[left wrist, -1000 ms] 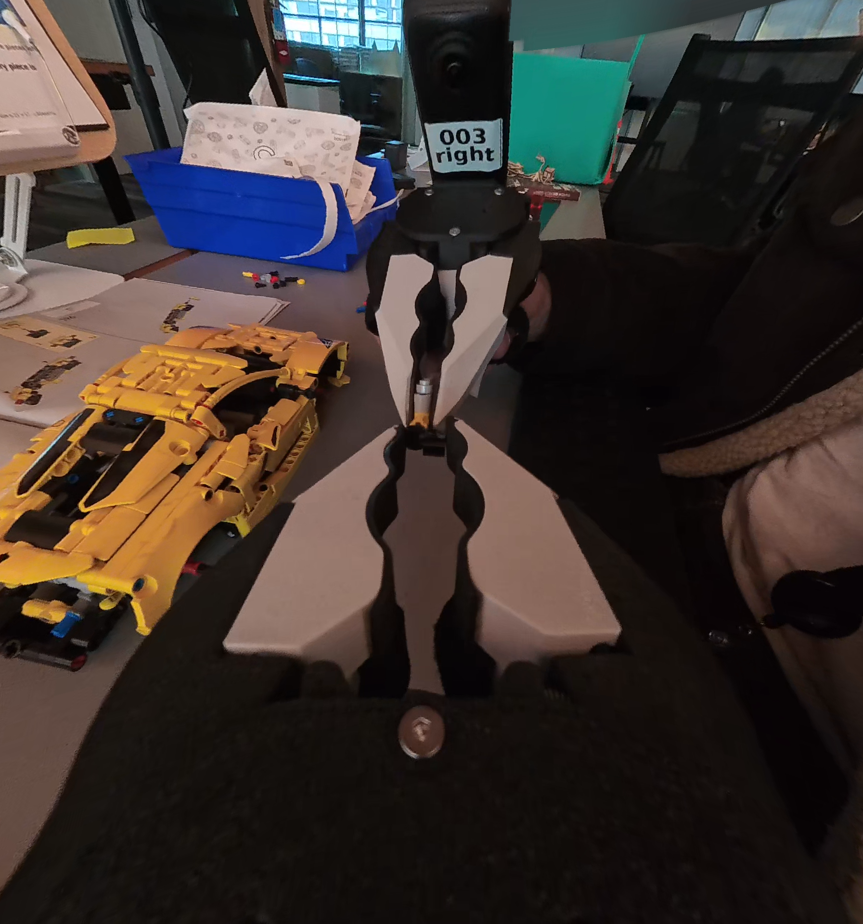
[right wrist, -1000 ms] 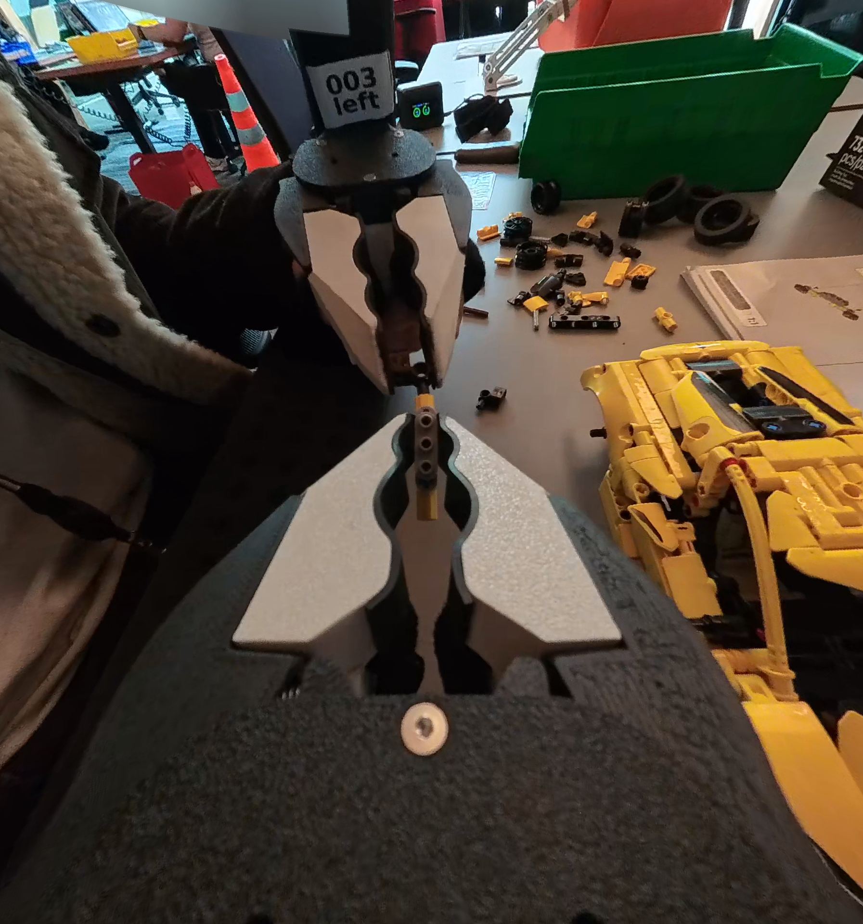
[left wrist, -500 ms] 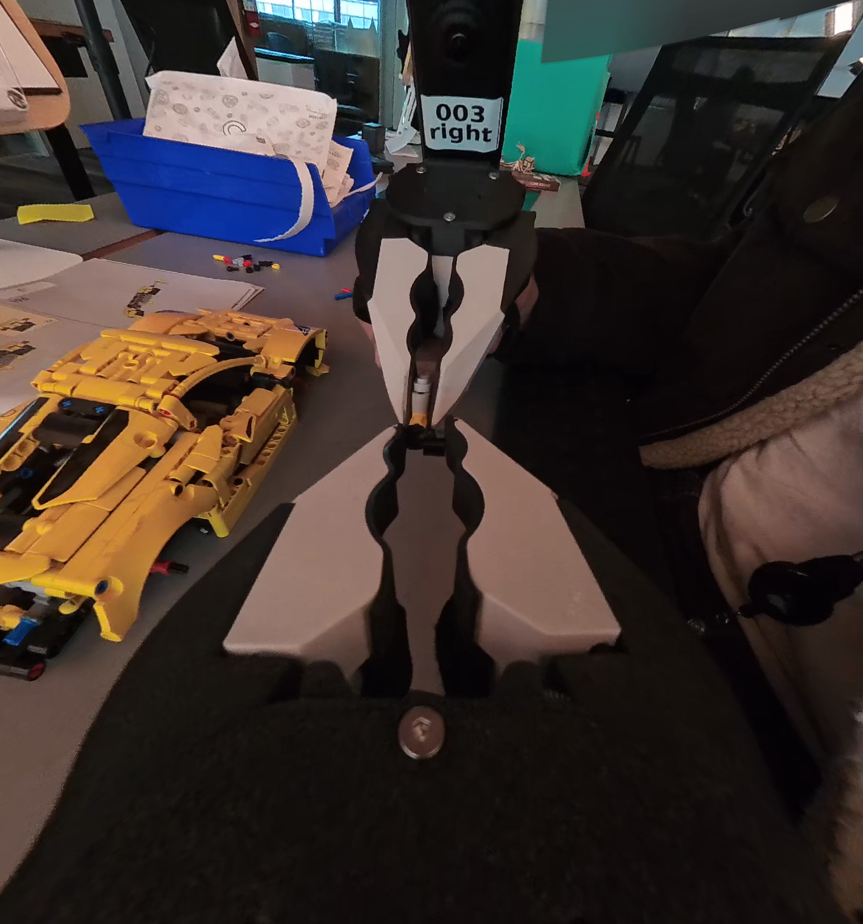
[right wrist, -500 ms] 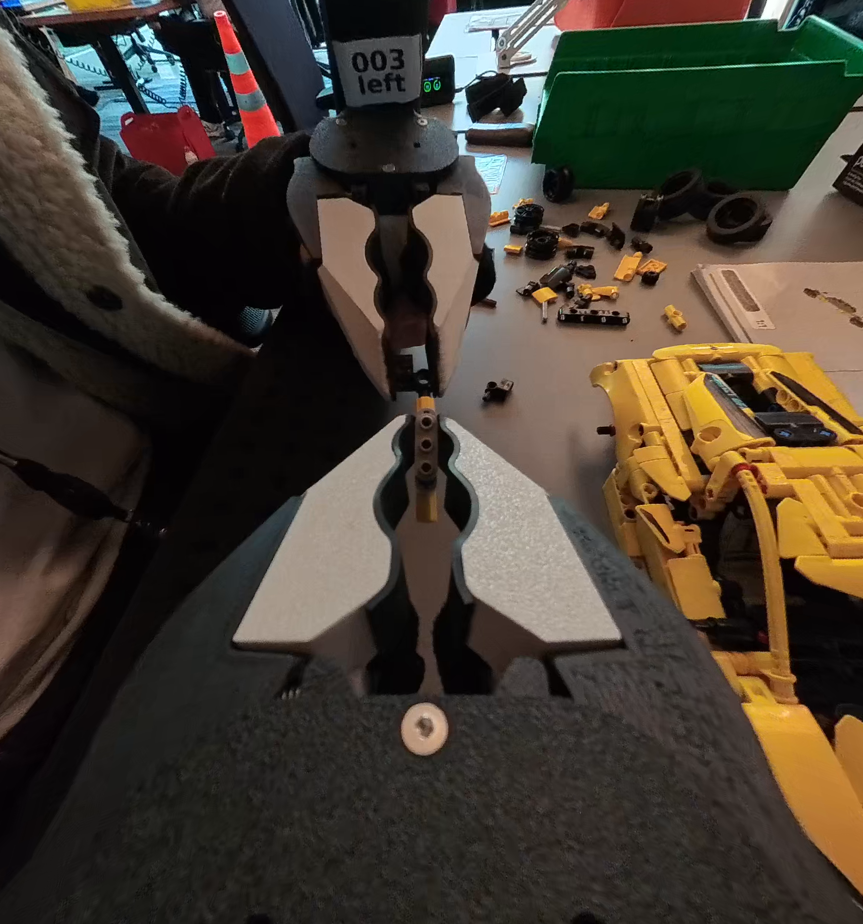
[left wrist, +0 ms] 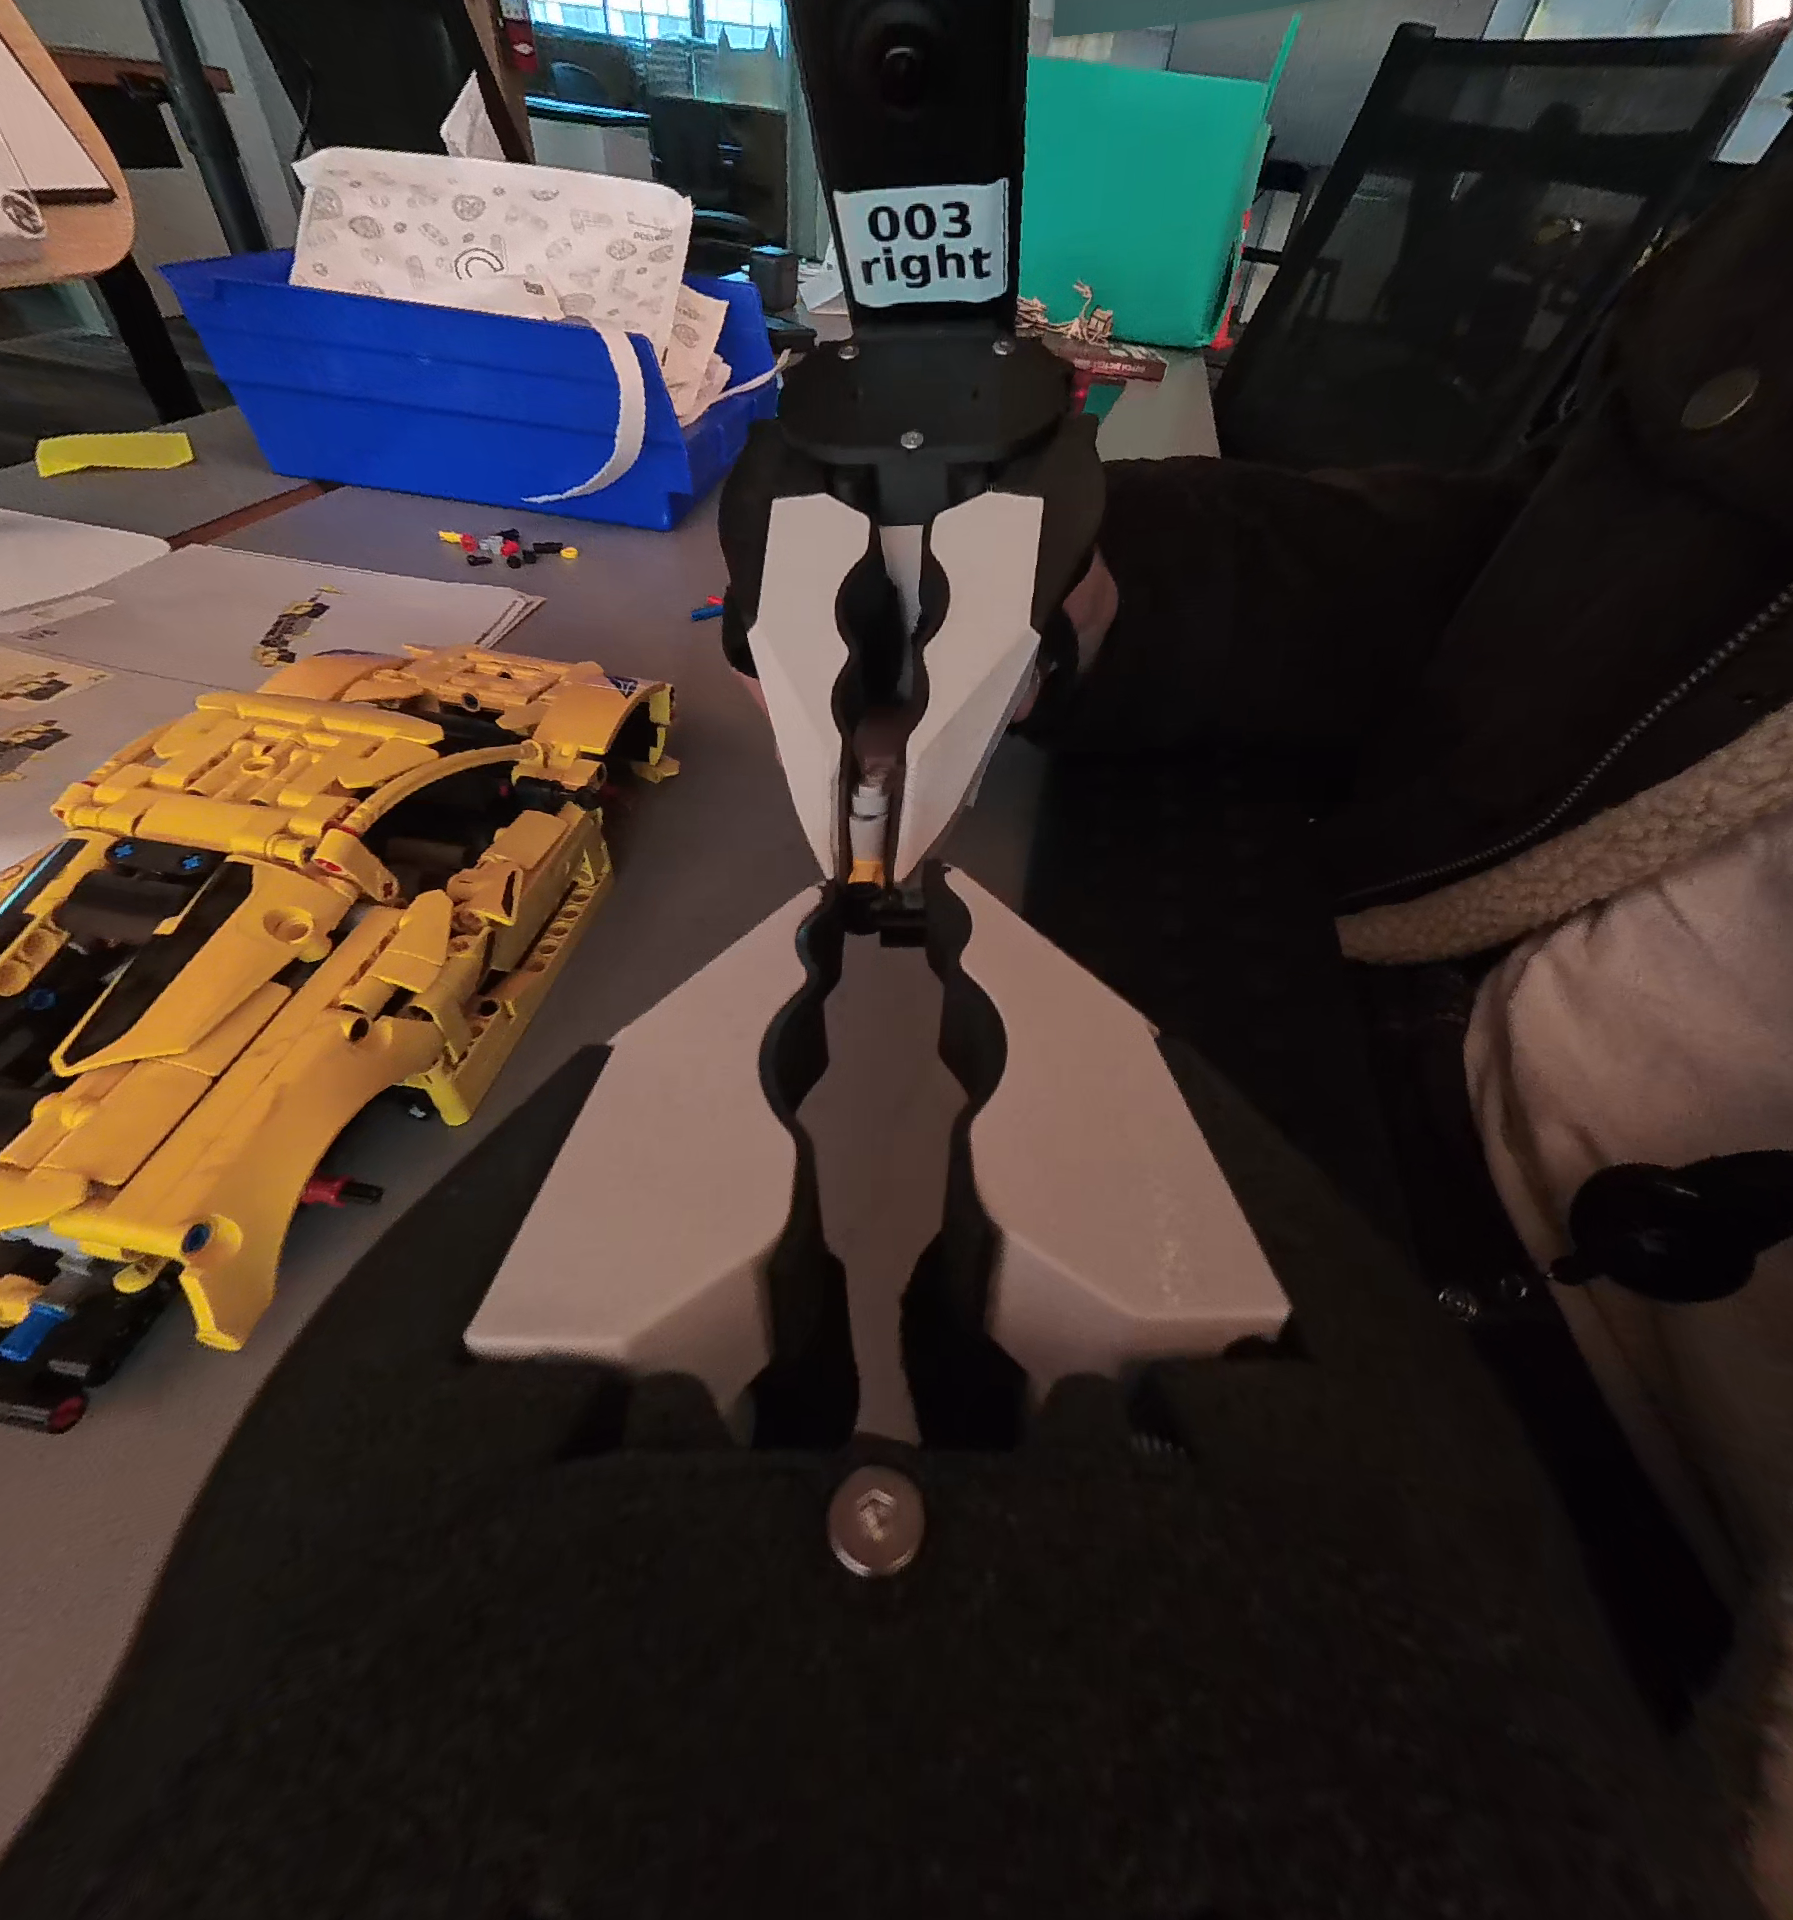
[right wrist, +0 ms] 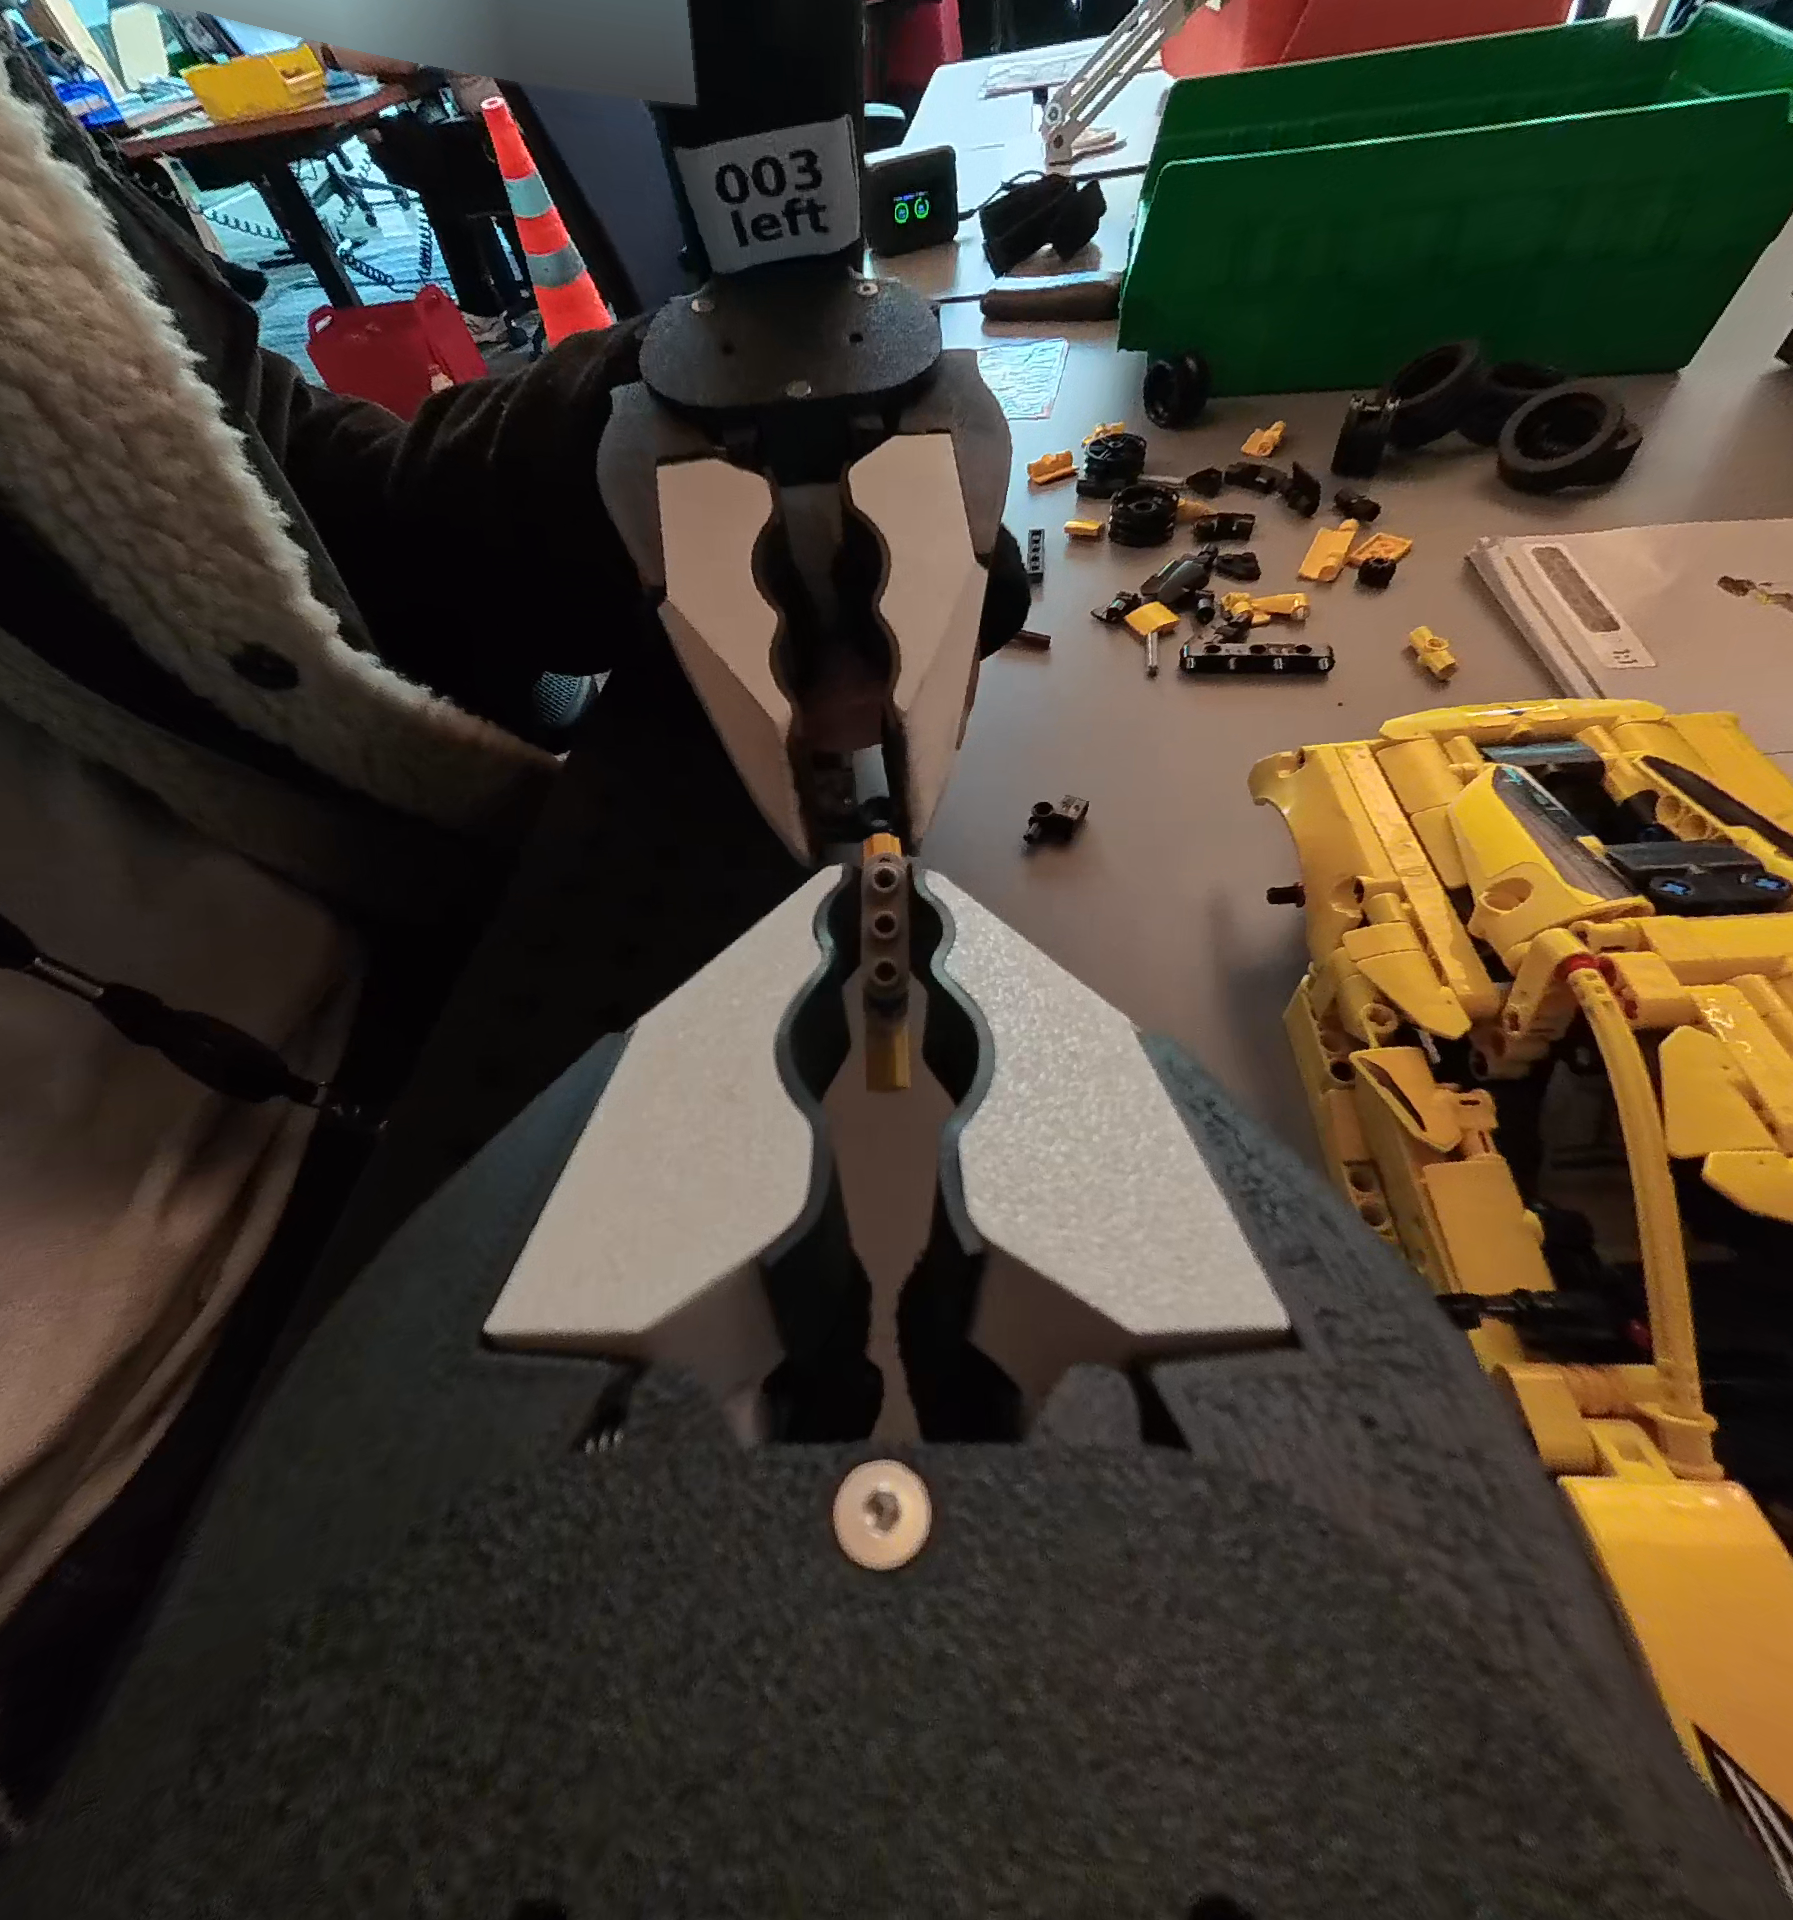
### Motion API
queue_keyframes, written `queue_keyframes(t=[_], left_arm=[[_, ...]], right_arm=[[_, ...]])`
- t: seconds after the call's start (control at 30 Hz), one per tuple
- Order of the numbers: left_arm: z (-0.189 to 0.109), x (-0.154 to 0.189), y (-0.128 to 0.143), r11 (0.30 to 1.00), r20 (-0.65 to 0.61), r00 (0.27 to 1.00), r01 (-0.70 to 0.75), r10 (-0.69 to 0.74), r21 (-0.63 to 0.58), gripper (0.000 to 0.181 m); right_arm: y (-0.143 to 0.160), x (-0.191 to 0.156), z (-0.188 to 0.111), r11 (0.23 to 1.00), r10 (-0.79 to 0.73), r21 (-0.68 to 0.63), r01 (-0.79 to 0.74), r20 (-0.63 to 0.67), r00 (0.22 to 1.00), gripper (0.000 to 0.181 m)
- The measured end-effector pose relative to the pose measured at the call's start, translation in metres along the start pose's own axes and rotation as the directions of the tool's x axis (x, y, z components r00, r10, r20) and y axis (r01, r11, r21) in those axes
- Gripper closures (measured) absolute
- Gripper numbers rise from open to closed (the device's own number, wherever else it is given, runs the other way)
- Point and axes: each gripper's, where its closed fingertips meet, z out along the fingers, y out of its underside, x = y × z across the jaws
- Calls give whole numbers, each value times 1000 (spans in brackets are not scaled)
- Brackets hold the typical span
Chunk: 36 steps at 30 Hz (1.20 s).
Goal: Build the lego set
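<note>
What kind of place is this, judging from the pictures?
Probably a shared office or lab workspace: a grey table with a yellow lego car, parts bins like the green bin, a mesh office chair, and more desks behind.

I see a grey table point(right wrist: 1131, 914) carrying the yellow car point(right wrist: 1598, 1039), loose parts point(right wrist: 1224, 561), tyres point(right wrist: 1557, 426), booklets point(left wrist: 248, 613), a green bin point(right wrist: 1474, 229) and a blue bin point(left wrist: 435, 405).

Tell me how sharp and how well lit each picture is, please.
Left wrist view: dim and backlit by far windows; the yellow car is crisp, the person's dark coat loses detail in shadow, and table edges bow from the wide lens. Right wrist view: brighter and even; the grey beam in the right hand-held gripper is sharp, the car blurs slightly at the frame's lower right corner.
</note>
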Motion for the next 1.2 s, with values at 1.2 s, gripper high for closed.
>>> queue_keyframes(t=[1.2], left_arm=[[-18,1,-36,942,-145,960,265,-239,207,165]], right_arm=[[-38,-4,-16,968,111,218,-124,72,991,175]])
